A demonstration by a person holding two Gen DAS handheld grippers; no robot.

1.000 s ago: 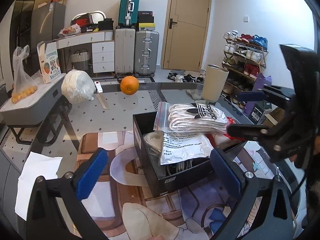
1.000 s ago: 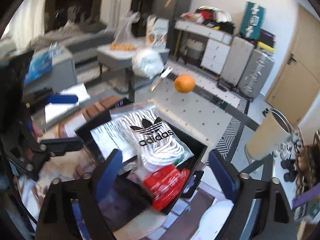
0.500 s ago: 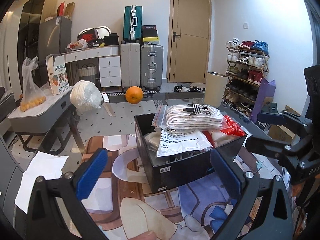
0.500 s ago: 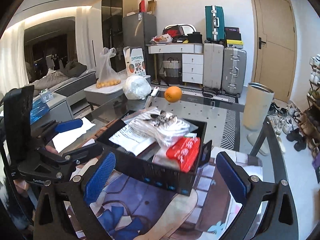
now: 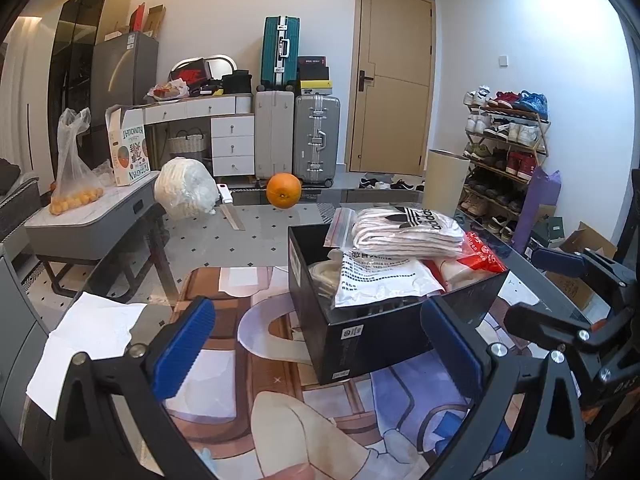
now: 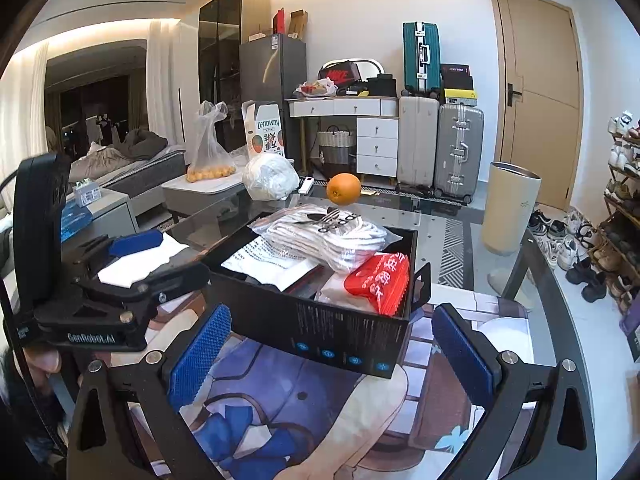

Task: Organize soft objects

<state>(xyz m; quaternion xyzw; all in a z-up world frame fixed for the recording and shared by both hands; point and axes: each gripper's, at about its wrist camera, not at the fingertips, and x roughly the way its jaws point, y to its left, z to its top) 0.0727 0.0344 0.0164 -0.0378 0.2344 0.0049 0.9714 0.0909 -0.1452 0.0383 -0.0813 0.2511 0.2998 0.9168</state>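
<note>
A black box stands on the printed mat on the glass table. In it lie a clear bag of white Adidas socks, a white printed packet and a red packet. My left gripper is open and empty, just in front of the box. My right gripper is open and empty, at the box's other near side. Each gripper shows in the other's view: the right one, the left one.
An orange, a white bagged bundle and a knife lie on the far part of the table. White paper lies at the left. A beige bin and shoe rack stand right.
Both grippers have drawn back and lowered away from the box, and their views have levelled. The packets stay in the box.
</note>
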